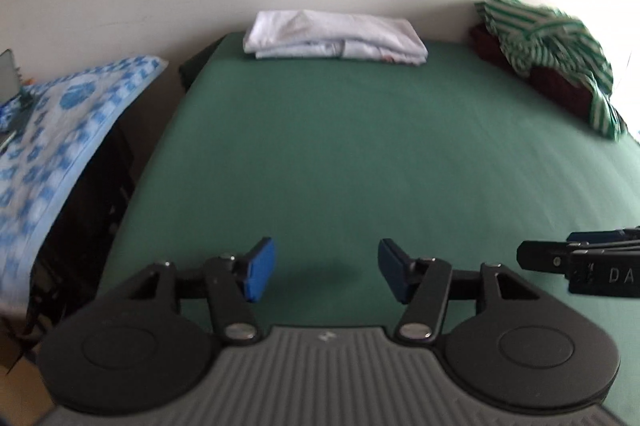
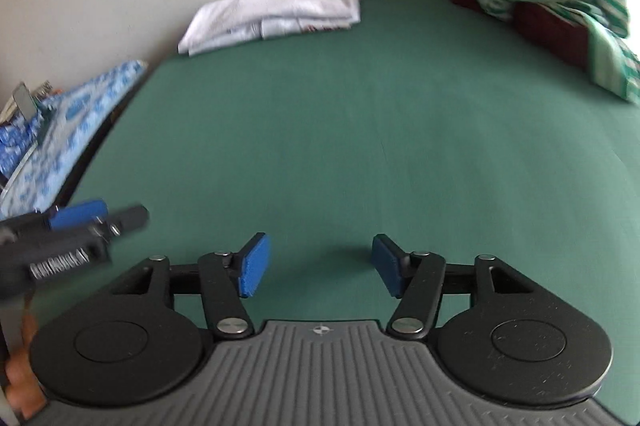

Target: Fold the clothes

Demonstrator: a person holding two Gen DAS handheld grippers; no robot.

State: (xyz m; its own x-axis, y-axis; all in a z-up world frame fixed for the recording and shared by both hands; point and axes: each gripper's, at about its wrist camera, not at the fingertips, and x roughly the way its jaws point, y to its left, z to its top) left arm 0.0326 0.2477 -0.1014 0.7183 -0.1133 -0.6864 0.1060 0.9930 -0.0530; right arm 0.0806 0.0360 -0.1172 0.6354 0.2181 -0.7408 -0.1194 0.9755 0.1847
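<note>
Both grippers, left (image 1: 326, 270) and right (image 2: 320, 266), hover empty with jaws apart over the green sheet (image 1: 340, 146), a folded white stack (image 1: 336, 40) at twelve o'clock and a crumpled striped garment (image 1: 560, 54), best gripped by an edge, at two.

Soft daylight — motion blur, fisheye-bent edges

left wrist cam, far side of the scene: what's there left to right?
Blue patterned cloth → folded white clothes → green-and-white striped garment heaped on a dark red one. Both tongs open and empty.
</note>
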